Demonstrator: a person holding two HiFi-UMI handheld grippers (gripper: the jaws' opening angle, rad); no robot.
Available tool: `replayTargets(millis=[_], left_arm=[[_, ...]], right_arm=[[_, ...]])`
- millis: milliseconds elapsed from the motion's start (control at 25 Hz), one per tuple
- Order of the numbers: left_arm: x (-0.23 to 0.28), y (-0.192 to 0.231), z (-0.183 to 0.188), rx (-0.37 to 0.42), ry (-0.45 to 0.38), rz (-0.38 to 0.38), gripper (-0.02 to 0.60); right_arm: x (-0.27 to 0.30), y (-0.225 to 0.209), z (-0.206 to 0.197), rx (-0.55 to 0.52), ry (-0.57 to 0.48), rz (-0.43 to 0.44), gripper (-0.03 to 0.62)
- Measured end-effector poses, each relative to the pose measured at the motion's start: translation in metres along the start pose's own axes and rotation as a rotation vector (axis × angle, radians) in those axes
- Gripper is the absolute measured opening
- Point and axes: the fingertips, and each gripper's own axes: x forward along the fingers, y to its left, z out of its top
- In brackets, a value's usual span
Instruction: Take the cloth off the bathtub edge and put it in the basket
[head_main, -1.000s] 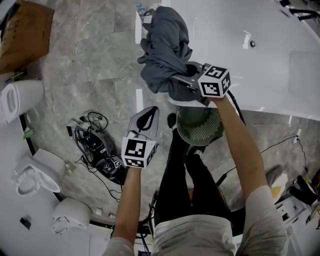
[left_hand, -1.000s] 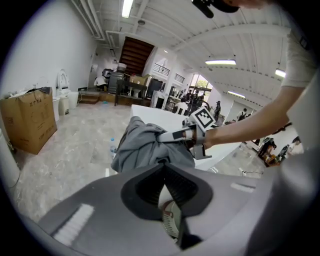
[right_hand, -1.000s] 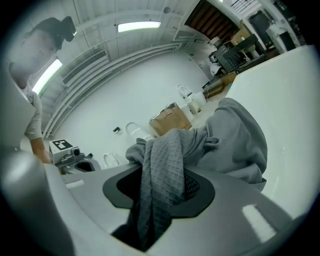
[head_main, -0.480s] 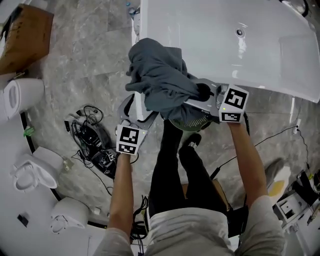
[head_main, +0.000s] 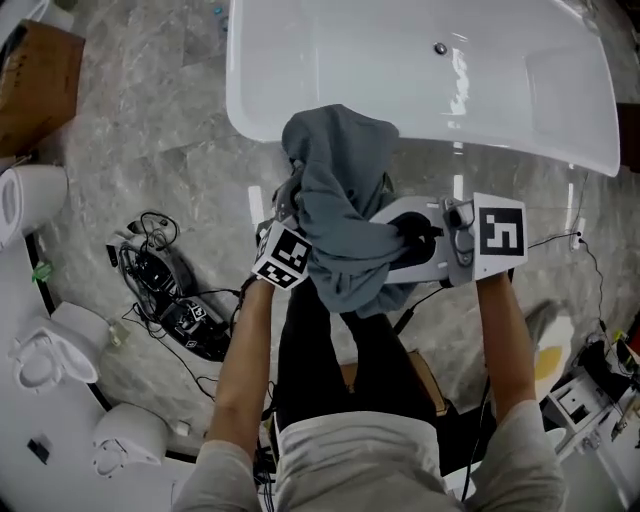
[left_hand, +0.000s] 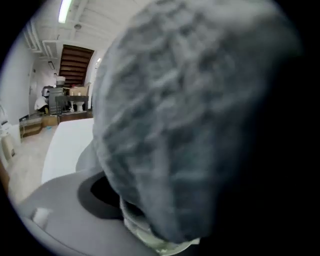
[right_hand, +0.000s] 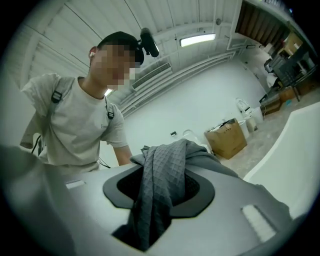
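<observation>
The grey waffle cloth (head_main: 345, 235) hangs bunched in the air in front of the white bathtub (head_main: 300, 100), between my two grippers. My right gripper (head_main: 402, 237) is shut on it; in the right gripper view a fold of the cloth (right_hand: 162, 165) runs down through the jaws. My left gripper (head_main: 289, 215) is under the cloth's left side, its jaws opening, with the fabric draped over it. The cloth (left_hand: 190, 125) fills most of the left gripper view. A pale green rim (left_hand: 165, 243) shows beneath it there. In the head view the cloth hides the basket.
The person's dark trouser legs (head_main: 320, 370) are directly below the cloth. A tangle of cables and devices (head_main: 170, 295) lies on the marble floor to the left. Toilets (head_main: 40, 355) and a cardboard box (head_main: 35, 85) line the left side, and equipment (head_main: 580, 400) sits at lower right.
The cloth has come off the tub edge and moved toward the person with the right gripper. The left gripper rose to it and opened. The green basket has gone out of sight.
</observation>
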Motion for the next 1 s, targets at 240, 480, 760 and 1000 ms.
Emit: replayTargets(millis=[240,480,760,1000], left_arm=[[0.023,-0.066,0.022,-0.082,-0.093,-0.041,0.177],[0.020,-0.115,-0.008,-0.162,-0.029,-0.037,0.146],[0.008,-0.105,-0.074,-0.324,0.047,0.107,0.143],[0.019,-0.066,-0.081,-0.387,0.017,0.184,0.141]], right_arm=[[-0.070,0.028,-0.015,0.050,-0.220,-0.113,0.133],[-0.111,0.052,-0.071,0.140,-0.438,-0.248,0.133],[-0.110,0.028,-0.144,0.229,-0.410,-0.458,0.135],[-0.119,-0.032,-0.205,0.221,-0.278,-0.803,0.137]])
